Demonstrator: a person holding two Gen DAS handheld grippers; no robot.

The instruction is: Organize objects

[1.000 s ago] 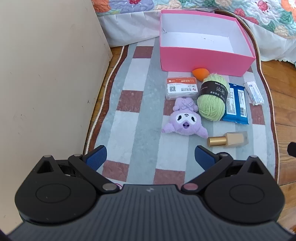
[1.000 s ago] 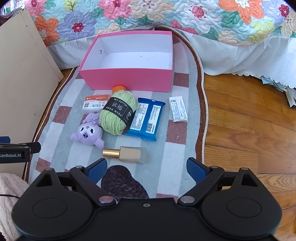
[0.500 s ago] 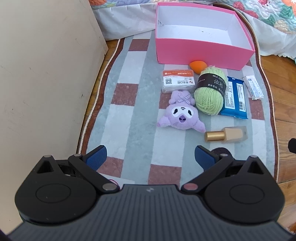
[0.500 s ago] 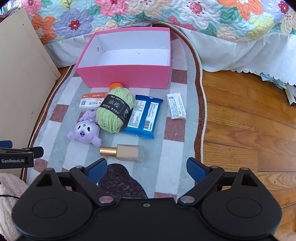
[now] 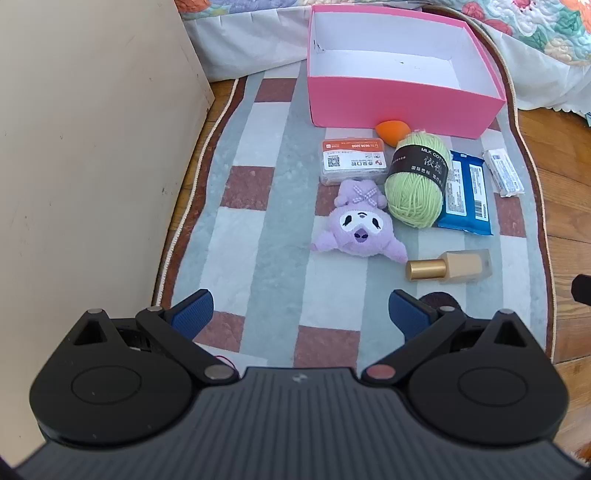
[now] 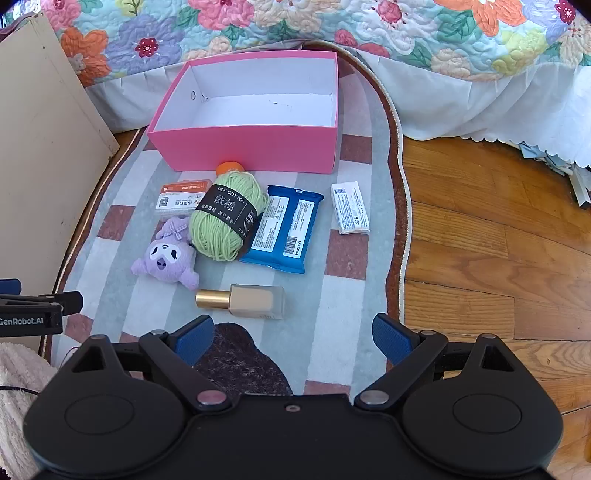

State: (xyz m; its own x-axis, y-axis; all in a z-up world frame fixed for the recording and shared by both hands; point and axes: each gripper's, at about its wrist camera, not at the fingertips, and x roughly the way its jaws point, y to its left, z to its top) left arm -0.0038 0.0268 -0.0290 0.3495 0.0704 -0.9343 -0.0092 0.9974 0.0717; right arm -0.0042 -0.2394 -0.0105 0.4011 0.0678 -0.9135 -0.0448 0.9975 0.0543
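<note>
An empty pink box (image 5: 402, 105) (image 6: 255, 146) stands at the far end of a checked rug (image 5: 258, 229). In front of it lie an orange sponge (image 5: 392, 132), a clear card case (image 5: 352, 160), a green yarn ball (image 5: 417, 184) (image 6: 227, 218), a purple plush (image 5: 358, 227) (image 6: 166, 260), a blue wipes pack (image 5: 467, 197) (image 6: 284, 229), a small white packet (image 5: 504, 177) (image 6: 350, 212) and a gold-capped bottle (image 5: 448, 266) (image 6: 242, 301). My left gripper (image 5: 299, 312) hovers open short of the plush. My right gripper (image 6: 291, 334) is open just short of the bottle.
A tall beige panel (image 5: 85, 155) walls off the rug's left side. A bed with a floral quilt (image 6: 295, 29) and white skirt runs behind the box. Bare wooden floor (image 6: 491, 251) lies to the right. A dark patch (image 6: 240, 362) marks the rug's near end.
Both grippers have drifted slightly toward the objects, which look a little larger and nearer. Both stay open and nothing on the rug has moved.
</note>
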